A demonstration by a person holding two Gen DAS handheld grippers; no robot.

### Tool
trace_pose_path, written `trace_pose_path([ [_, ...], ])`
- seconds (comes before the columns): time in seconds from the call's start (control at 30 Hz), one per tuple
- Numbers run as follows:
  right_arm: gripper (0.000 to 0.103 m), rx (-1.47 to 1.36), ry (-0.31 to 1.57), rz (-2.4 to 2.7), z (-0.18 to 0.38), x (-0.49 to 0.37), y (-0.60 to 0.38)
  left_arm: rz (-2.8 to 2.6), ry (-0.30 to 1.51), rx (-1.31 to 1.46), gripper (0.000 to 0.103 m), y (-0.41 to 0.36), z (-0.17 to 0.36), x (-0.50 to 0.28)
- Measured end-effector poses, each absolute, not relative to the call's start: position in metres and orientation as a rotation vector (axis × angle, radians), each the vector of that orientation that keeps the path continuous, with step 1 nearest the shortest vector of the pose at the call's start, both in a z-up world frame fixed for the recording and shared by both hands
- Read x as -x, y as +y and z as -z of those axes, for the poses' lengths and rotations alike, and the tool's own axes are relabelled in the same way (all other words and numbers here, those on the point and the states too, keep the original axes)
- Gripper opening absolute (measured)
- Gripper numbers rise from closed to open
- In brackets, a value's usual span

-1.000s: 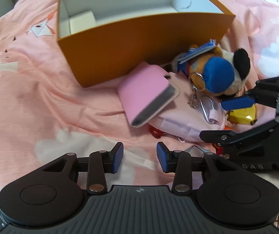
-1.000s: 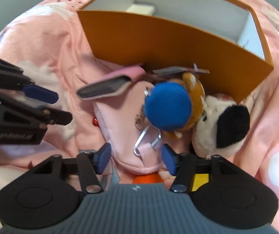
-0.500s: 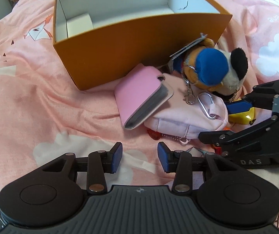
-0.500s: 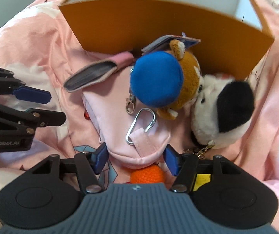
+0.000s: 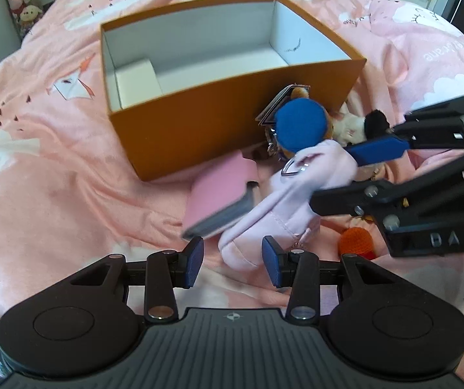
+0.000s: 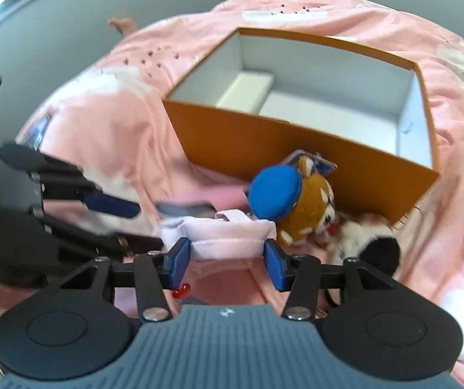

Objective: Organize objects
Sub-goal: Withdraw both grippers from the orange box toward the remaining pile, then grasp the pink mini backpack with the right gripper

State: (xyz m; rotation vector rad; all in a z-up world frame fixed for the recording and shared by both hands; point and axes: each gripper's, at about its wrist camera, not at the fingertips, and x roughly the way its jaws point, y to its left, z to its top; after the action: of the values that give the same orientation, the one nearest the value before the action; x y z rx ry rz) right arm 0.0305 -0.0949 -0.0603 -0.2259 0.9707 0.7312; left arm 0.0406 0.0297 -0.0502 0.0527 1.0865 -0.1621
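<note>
A pink bed cover [image 5: 53, 175] printed with white clouds carries everything. On it stands an open orange box [image 5: 219, 123] with white inner walls and a small white insert [image 5: 136, 79] at one end of its floor. Just in front of the box's near wall lies a heap of small things. A pale pink pouch [image 5: 300, 191] with a metal clip is raised at one end between the fingers of the right gripper [image 6: 227, 259], which press on its two sides and hold it; its lower end hangs down between the blue pads of the left gripper [image 5: 233, 262], whose fingers stand apart and close on nothing. A pink card holder [image 5: 222, 191] lies beside the pouch, touching it. Behind the pouch sits a brown plush toy [image 6: 309, 207] in a blue cap [image 5: 301, 123], leaning against the box, with a black-and-white plush [image 6: 371, 246] next to it. An orange crocheted ball [image 5: 356, 241] lies under the right gripper.
</note>
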Motion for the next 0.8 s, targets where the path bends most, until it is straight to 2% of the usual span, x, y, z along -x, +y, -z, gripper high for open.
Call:
trace_pose_path([
  [0.3,0.048,0.150,0.942,-0.798,0.052,-0.047,-0.068,0.137,1.060,-0.082,0.050,0.043,0.044,-0.037],
  [0.4,0.047,0.116,0.949,-0.810,0.053,-0.054,-0.062,0.126,1.070,-0.055,0.054,0.049,0.044,-0.038],
  [0.57,0.045,0.007,1.025,-0.820,0.074,-0.075,-0.056,0.109,1.084,-0.016,0.055,0.057,0.047,-0.040],
  [0.6,0.041,-0.015,1.037,-0.821,0.078,-0.078,-0.056,0.105,1.084,-0.019,0.055,0.057,0.048,-0.040],
  [0.63,0.018,-0.031,1.037,-0.824,0.080,-0.078,-0.055,0.099,1.083,-0.023,0.055,0.057,0.048,-0.040],
  [0.67,0.010,-0.048,1.039,-0.828,0.083,-0.079,-0.056,0.100,1.084,-0.019,0.055,0.057,0.048,-0.041],
  [0.8,0.013,-0.077,1.061,-0.806,0.088,-0.083,-0.062,0.104,1.102,0.018,0.055,0.060,0.049,-0.044],
])
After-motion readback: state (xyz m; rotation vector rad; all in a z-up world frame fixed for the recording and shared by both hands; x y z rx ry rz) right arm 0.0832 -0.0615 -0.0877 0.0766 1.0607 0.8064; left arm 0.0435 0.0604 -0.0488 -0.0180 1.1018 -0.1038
